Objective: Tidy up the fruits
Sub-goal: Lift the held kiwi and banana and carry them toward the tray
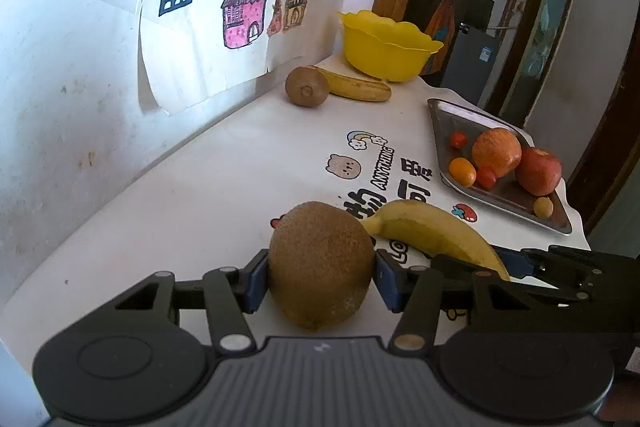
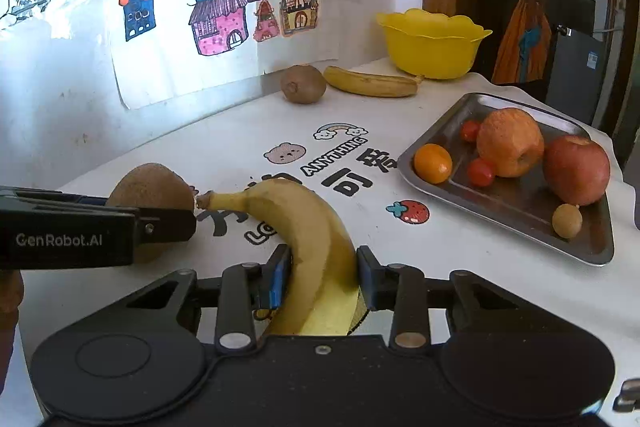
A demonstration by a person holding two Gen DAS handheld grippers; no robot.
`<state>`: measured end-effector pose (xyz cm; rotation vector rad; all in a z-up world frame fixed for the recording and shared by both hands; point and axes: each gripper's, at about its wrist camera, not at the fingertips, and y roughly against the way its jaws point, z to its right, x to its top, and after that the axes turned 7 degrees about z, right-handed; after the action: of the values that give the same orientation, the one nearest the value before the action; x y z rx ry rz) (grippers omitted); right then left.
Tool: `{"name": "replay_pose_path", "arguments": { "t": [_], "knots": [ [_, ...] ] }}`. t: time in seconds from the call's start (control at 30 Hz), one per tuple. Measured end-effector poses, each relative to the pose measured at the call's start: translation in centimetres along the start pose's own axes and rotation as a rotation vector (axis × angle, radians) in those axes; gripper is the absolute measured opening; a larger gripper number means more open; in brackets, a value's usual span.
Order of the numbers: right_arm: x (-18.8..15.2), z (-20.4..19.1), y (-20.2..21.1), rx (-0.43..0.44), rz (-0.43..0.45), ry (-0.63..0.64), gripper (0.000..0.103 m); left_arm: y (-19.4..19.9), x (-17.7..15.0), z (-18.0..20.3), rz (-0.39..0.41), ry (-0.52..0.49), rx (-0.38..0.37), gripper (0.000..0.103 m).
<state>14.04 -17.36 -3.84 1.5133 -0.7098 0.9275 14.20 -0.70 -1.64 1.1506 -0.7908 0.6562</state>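
The left gripper (image 1: 320, 277) squeezes a fuzzy brown kiwi (image 1: 321, 263) between its blue pads; the kiwi's long way runs toward the camera. The right gripper (image 2: 322, 277) squeezes a curved yellow banana (image 2: 308, 239), its brown stem pointing left at the kiwi. Both sit near the tabletop's (image 2: 224, 143) front edge. At the far edge, beside a yellow bowl (image 2: 432, 45), lie another kiwi (image 2: 303, 83) and another banana (image 2: 370, 83).

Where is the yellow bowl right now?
The yellow bowl stands at the far end of the table in the right wrist view, near the wall with the house drawings. A banana and a kiwi lie just left of it.
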Motion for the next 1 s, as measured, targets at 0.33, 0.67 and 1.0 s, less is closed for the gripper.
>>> {"name": "replay_pose_path", "arguments": {
  "t": [0.33, 0.67, 1.0],
  "knots": [
    [0.0, 0.5, 0.0, 0.022, 0.005, -0.017, 0.037, -0.2, -0.1, 0.0, 0.017, 0.014, 0.009, 0.058],
    [-1.2, 2.8, 3.1, 0.000, 0.059, -0.073, 0.037, 0.5, -0.8, 1.4, 0.019, 0.008, -0.011, 0.058],
    [-2.2, 5.5, 5.4, -0.037, 0.094, -0.165, 0.036, 1.5, -1.6, 4.1, 0.046, -0.009, -0.081, 0.058]
  ]
}}
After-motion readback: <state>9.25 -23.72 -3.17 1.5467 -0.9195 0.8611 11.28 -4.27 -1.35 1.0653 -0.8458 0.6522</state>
